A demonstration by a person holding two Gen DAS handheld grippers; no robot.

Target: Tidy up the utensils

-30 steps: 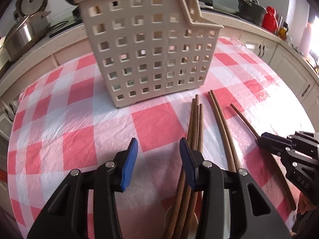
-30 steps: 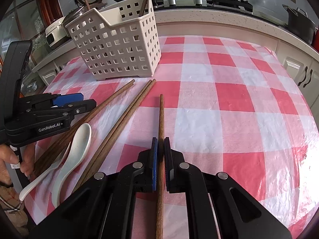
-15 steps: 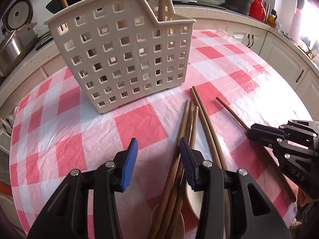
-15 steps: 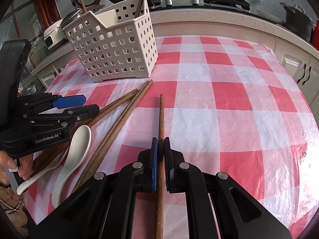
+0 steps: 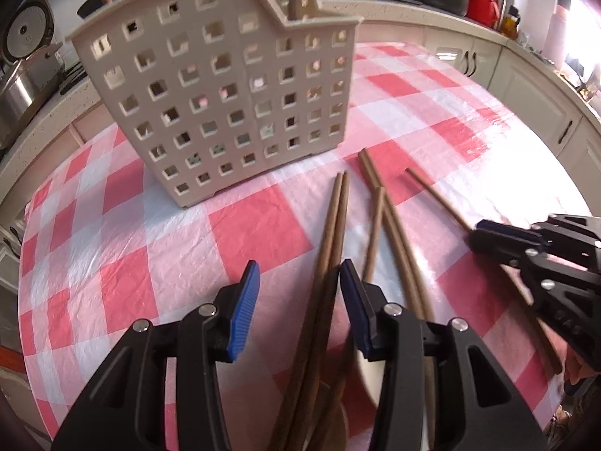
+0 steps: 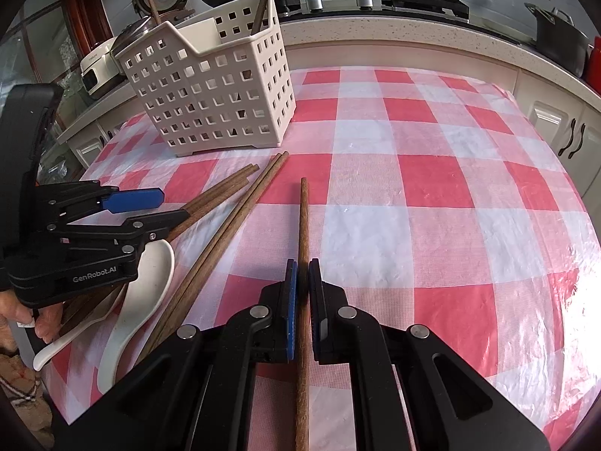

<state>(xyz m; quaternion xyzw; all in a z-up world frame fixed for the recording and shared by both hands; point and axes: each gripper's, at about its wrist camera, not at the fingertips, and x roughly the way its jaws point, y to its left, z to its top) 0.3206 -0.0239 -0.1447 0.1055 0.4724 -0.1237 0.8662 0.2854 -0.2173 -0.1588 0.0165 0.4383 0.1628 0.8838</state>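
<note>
1 chopstick (image 6: 302,225) lies on the checked cloth (image 6: 413,188), pinched in the right gripper (image 6: 302,278). 5 more chopsticks (image 6: 225,203) and 2 white spoons (image 6: 142,285) lie left, under the wide-open left gripper (image 5: 298,285). Far left, 1 basket (image 6: 210,86) holds 2 sticks.

Brown chopsticks (image 6: 225,203) flat beside upright perforated caddy (image 6: 210,90).

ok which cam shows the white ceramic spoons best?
Right wrist: both white ceramic spoons lie nearly whole beside the open left claw. Left wrist shows only a blurred sliver of bowl behind that claw's fingers and the brown wooden chopsticks.
</note>
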